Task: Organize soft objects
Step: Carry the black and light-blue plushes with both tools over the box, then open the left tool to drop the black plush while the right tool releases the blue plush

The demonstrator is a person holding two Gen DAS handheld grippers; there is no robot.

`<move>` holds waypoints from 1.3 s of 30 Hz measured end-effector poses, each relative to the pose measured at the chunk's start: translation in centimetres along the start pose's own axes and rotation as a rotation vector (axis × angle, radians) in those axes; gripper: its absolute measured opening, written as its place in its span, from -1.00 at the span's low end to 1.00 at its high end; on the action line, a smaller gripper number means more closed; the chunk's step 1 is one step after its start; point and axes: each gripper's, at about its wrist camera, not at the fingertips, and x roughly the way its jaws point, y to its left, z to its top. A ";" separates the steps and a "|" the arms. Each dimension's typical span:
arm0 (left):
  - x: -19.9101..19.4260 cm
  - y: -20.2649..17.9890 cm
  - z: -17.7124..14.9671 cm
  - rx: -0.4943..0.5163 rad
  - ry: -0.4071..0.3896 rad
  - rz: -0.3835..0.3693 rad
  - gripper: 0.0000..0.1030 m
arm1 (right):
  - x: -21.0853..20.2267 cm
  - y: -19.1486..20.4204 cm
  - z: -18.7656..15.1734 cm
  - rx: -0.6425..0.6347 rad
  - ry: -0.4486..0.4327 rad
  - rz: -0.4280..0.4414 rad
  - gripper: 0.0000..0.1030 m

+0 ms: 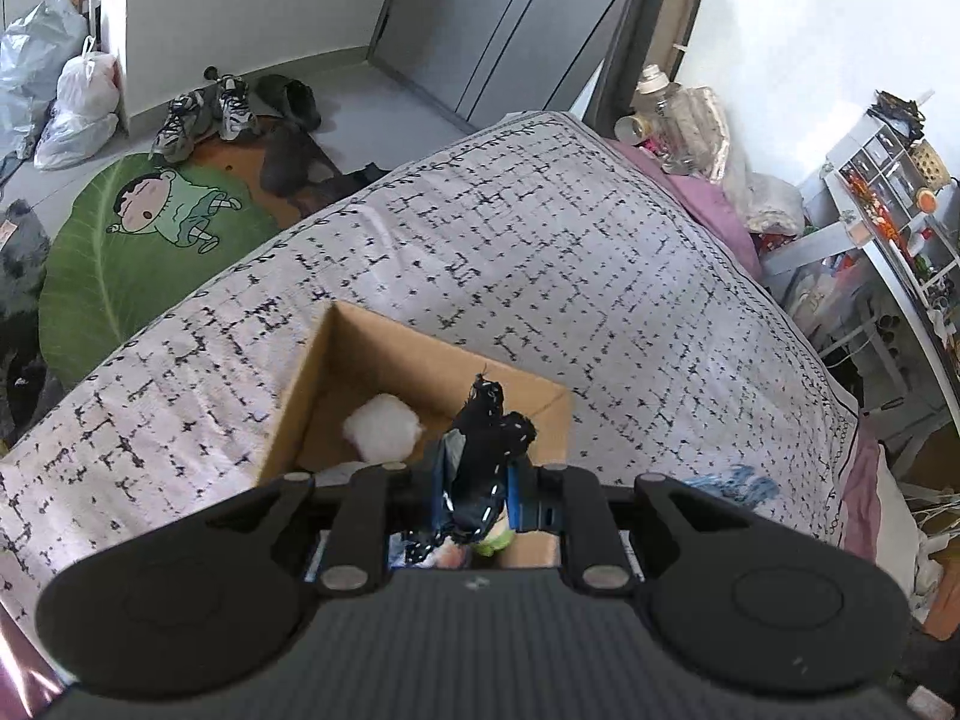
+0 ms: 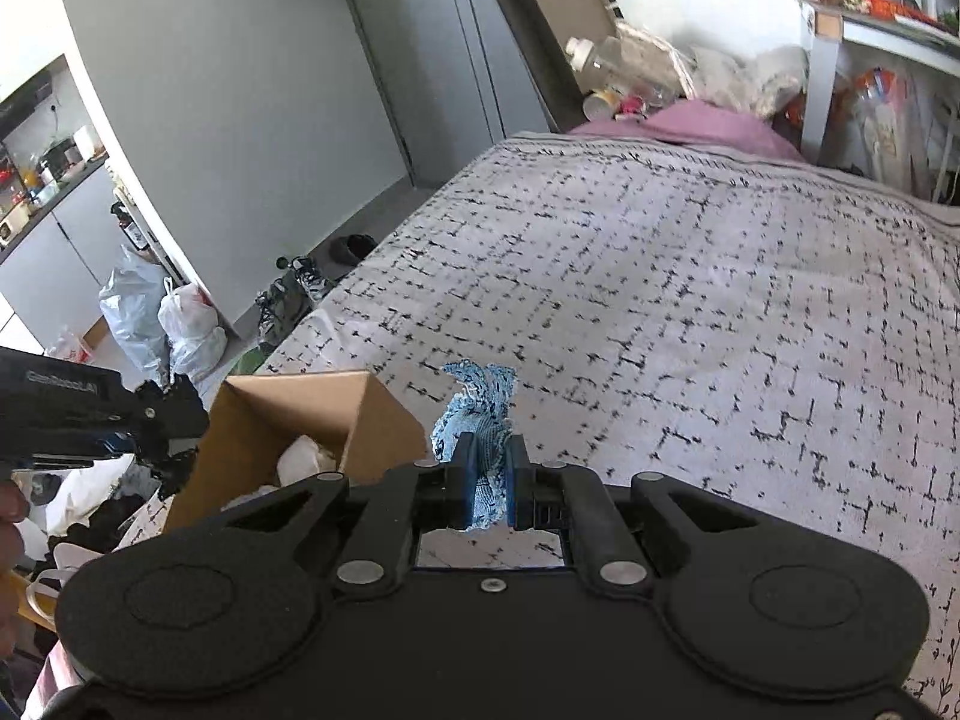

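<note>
My left gripper (image 1: 477, 495) is shut on a black cloth with white dots (image 1: 489, 432) and holds it above the open cardboard box (image 1: 312, 372) on the bed. A white fluffy soft item (image 1: 384, 427) lies inside the box, and a green item (image 1: 493, 540) shows below the fingers. My right gripper (image 2: 487, 489) is shut on a light blue knitted cloth (image 2: 480, 399) and holds it over the bedspread just right of the box (image 2: 384, 426). The left gripper (image 2: 162, 420) with its black cloth shows at the left of the right wrist view.
The bed has a white bedspread with black dashes (image 1: 540, 252). A green cartoon rug (image 1: 150, 228), shoes (image 1: 204, 114) and plastic bags (image 1: 78, 102) lie on the floor to the left. Bottles and clutter (image 1: 672, 120) stand past the bed's far end; shelves (image 1: 888, 198) stand to the right.
</note>
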 end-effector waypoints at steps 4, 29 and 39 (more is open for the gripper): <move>0.6 1.4 0.6 -0.020 0.004 0.001 -0.64 | 0.3 1.0 0.4 -0.014 -0.005 -0.002 -0.82; 2.7 4.8 2.6 -0.060 0.054 0.044 -0.14 | 4.2 7.2 1.5 -0.003 0.019 0.158 -0.68; 1.0 3.6 1.9 -0.018 0.050 0.058 0.23 | 2.8 6.2 1.2 0.042 0.027 0.143 -0.31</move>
